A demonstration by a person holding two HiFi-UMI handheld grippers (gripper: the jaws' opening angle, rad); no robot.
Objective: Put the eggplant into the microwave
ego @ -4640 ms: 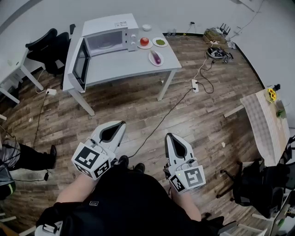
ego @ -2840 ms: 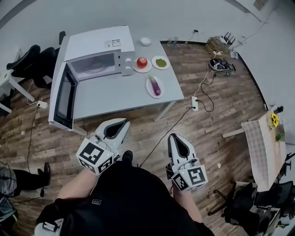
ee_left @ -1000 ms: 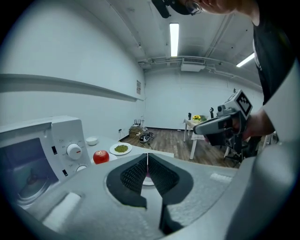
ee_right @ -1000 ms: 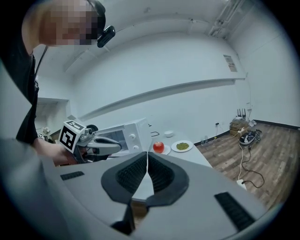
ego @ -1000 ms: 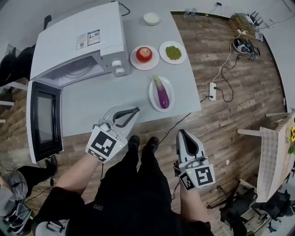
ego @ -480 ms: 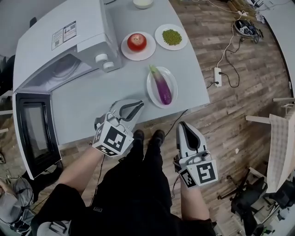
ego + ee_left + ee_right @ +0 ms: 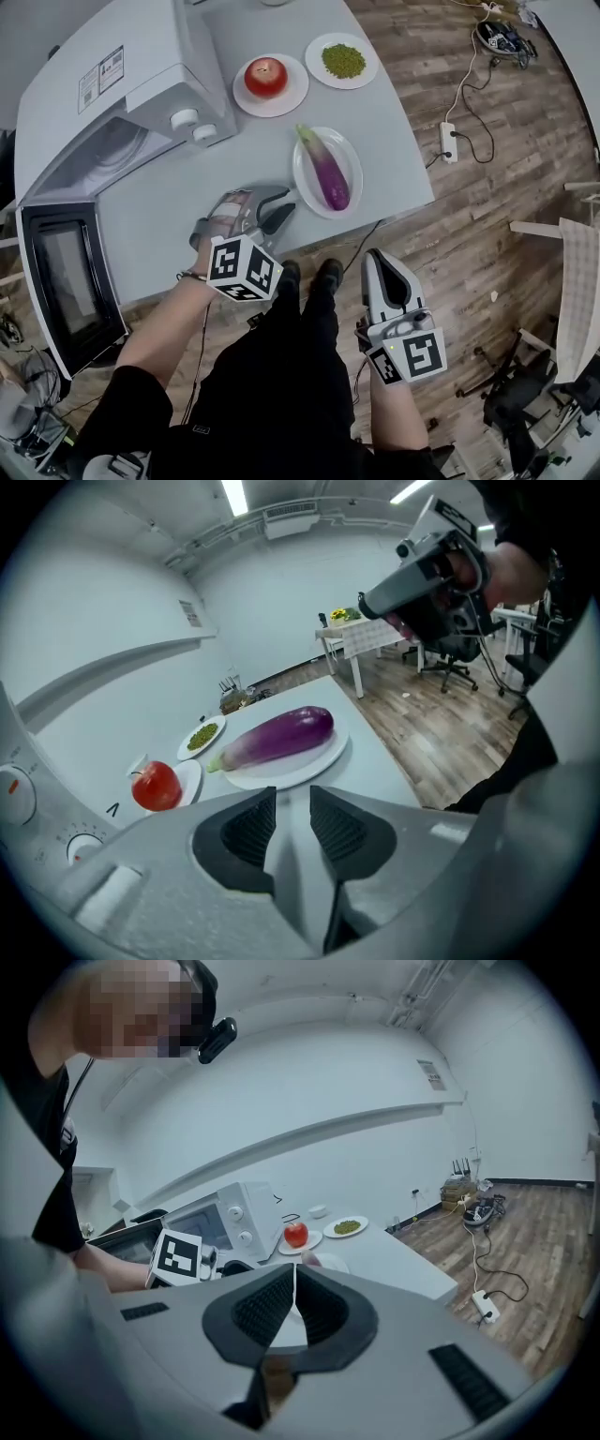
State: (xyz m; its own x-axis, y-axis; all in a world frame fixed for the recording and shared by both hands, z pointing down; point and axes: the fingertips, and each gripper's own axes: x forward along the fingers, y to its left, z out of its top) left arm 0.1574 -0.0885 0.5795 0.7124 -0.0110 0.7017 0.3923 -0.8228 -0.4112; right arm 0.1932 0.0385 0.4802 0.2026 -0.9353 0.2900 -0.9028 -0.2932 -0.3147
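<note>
At frame centre the left claw point(image 7: 281, 208), jaws just opened apart and empty, hangs just beside the plate point(image 7: 349, 159) bearing the eggplant point(image 7: 323, 174); lower right, the right claw point(image 7: 379, 262) is closed, empty.

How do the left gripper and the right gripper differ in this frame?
The left gripper's jaws stand apart, having just been opening, with nothing between them; the right gripper's jaws are together. The left gripper is over the table, aimed at the eggplant on its plate; the right gripper hangs off the table's edge above the floor. Both are empty.
</note>
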